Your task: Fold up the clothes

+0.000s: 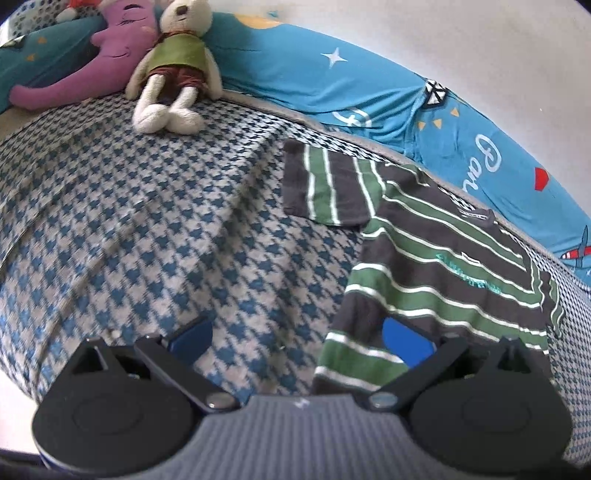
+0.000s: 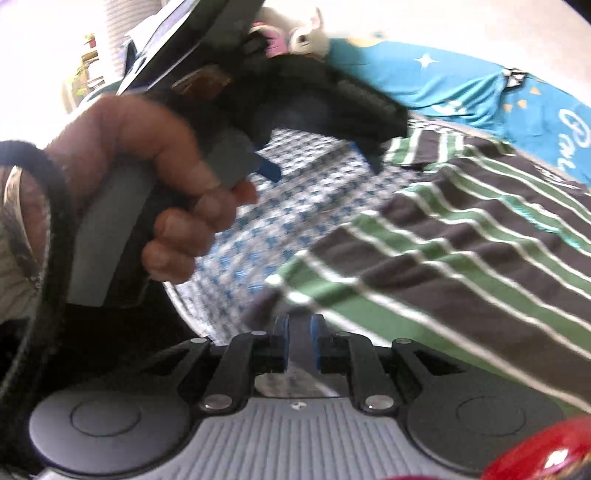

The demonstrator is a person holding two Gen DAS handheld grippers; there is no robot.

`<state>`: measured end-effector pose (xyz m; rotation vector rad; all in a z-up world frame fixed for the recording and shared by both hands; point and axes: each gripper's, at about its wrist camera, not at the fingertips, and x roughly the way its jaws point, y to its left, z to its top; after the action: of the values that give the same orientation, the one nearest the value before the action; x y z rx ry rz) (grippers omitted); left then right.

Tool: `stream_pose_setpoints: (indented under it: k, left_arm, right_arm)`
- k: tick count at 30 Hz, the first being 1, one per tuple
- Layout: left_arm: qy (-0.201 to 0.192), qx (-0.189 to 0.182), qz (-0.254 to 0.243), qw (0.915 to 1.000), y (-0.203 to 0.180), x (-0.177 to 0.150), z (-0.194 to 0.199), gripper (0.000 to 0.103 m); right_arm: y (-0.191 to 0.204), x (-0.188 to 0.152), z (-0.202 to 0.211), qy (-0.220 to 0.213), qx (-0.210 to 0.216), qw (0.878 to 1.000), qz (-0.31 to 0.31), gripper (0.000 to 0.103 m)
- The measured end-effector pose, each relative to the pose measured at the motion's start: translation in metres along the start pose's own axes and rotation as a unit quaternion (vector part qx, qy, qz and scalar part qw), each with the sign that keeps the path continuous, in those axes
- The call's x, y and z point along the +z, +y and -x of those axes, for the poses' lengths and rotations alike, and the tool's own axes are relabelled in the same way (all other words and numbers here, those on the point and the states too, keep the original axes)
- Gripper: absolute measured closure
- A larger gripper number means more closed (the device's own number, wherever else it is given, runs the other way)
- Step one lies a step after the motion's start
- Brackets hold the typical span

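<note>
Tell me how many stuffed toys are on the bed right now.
3 at least: a cream rabbit sitting at the bed's far end, a purple plush left of it, and a partly cut-off one at the top edge; others may be hidden.

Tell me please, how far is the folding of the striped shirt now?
Done: nothing clearly; the shirt lies spread on the bed, one sleeve out flat. In hand: the left claw is open at the hem, the right claw nearly shut by the hem corner. Left: all folds.
</note>
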<state>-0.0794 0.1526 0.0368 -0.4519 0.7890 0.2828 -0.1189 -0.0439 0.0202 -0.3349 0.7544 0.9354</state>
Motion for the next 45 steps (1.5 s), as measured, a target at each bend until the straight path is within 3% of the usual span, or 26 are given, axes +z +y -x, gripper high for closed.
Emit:
stream_pose_setpoints:
  k: [10,17,25,34,40,45]
  left_arm:
    - [0.002,-0.027,-0.042,0.9987,-0.029,0.023,-0.023,0.008]
    - [0.018,-0.052,-0.056,0.9969,-0.042,0.045,-0.047,0.011]
    - [0.034,-0.053,-0.067,0.9958,-0.056,0.060,-0.075,0.011]
    - [0.047,-0.068,-0.029,0.9962,-0.054,0.077,-0.101,0.007]
    - [0.059,-0.082,0.004,0.9948,-0.053,0.087,-0.118,0.007]
    - [0.077,-0.100,0.007,0.9920,-0.059,0.088,-0.132,0.007]
  right_arm:
    - [-0.081,0.015,0.031,-0.011,-0.050,0.997,-0.062,0.082]
    - [-0.140,0.016,0.048,-0.026,-0.109,0.988,-0.110,0.081]
    - [-0.191,0.016,0.050,-0.031,-0.135,0.974,-0.181,0.081]
    - [-0.253,0.019,0.051,-0.044,-0.198,0.944,-0.259,0.077]
    - [-0.296,0.013,0.055,-0.042,-0.224,0.920,-0.317,0.074]
    - [-0.317,0.008,0.053,-0.032,-0.242,0.908,-0.341,0.074]
